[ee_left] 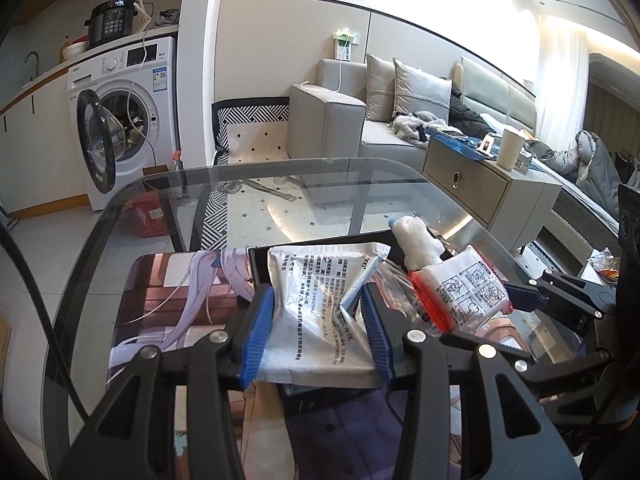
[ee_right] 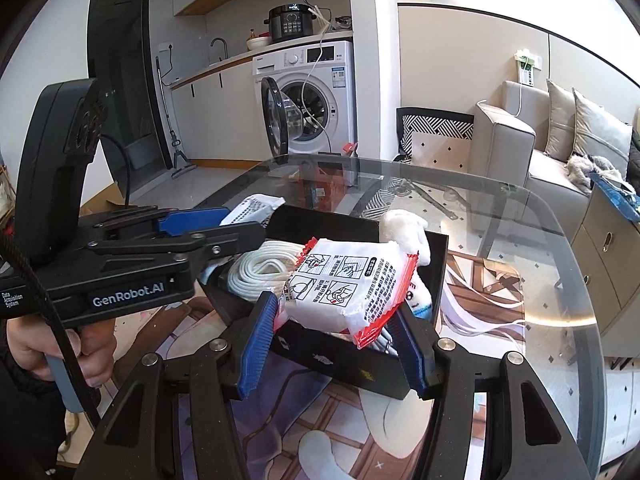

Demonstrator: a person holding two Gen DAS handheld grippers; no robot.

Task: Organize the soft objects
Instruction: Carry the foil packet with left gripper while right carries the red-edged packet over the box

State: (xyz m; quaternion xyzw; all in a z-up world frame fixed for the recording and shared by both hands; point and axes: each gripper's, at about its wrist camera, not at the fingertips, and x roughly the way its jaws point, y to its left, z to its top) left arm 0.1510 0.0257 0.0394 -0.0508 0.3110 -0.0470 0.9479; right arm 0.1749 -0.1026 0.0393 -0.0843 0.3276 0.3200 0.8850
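Observation:
My left gripper (ee_left: 317, 293) is shut on a white packet with black print (ee_left: 316, 256), held just above a black box (ee_left: 260, 264) on the glass table. My right gripper (ee_right: 334, 306) is shut on a white packet with red edges (ee_right: 344, 284) over the same black box (ee_right: 360, 372). Inside the box lie a coiled white cord (ee_right: 260, 268) and a white plush toy (ee_right: 404, 228), which also shows in the left wrist view (ee_left: 416, 240). Each gripper appears in the other's view: the left gripper (ee_right: 224, 226) with its packet (ee_right: 256, 205), the right gripper (ee_left: 492, 312) with its packet (ee_left: 464, 292).
The box stands on a printed mat (ee_right: 280, 420) on a round-cornered glass table (ee_right: 520, 240). A person's hand (ee_right: 24, 348) holds the left gripper's handle. Beyond the table are a washing machine with an open door (ee_left: 120, 120), a grey sofa (ee_left: 328, 120) and a low cabinet (ee_left: 488, 188).

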